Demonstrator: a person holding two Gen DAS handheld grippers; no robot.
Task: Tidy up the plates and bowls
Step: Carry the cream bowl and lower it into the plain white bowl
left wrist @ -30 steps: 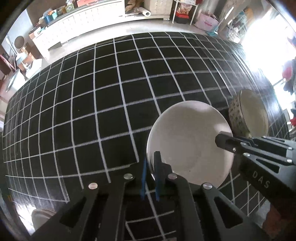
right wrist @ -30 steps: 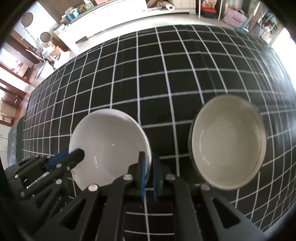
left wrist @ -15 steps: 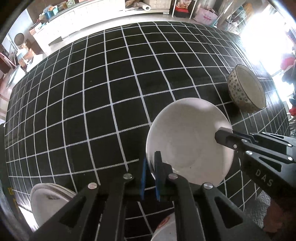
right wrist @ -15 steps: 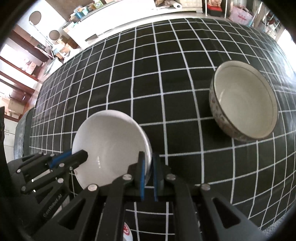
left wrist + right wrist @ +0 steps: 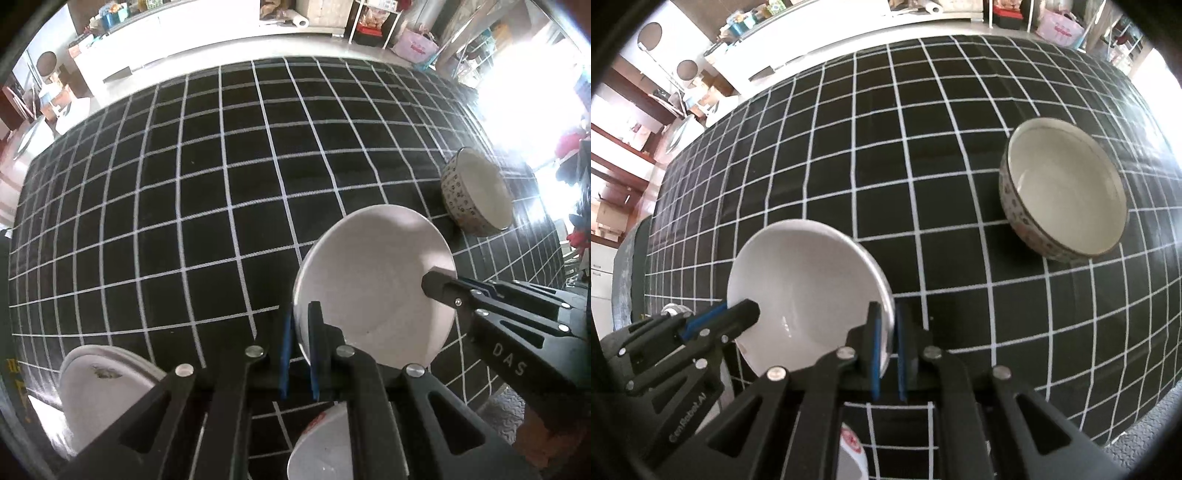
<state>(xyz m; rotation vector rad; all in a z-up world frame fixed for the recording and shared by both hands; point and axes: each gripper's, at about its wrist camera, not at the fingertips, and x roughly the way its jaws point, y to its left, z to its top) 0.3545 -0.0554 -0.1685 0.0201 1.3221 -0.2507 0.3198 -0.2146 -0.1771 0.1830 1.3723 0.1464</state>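
Observation:
A plain white bowl [image 5: 373,280] is held in the air between both grippers above the black checked tablecloth [image 5: 207,184]. My left gripper [image 5: 300,314] is shut on its left rim. My right gripper [image 5: 886,314] is shut on its right rim; the bowl shows in the right wrist view [image 5: 805,284]. A patterned bowl [image 5: 476,192] stands on the cloth at the right, also in the right wrist view [image 5: 1063,195]. A white bowl with a red mark [image 5: 317,446] sits below the held bowl, near the table's front edge.
A stack of white plates [image 5: 99,391] lies at the front left of the table. White cabinets and shelves with clutter stand beyond the table's far edge. The table's right edge drops to the floor near the patterned bowl.
Both grippers have lifted the white bowl and drawn it back toward the front edge, away from the patterned bowl. The plate stack and red-marked bowl have come into view below.

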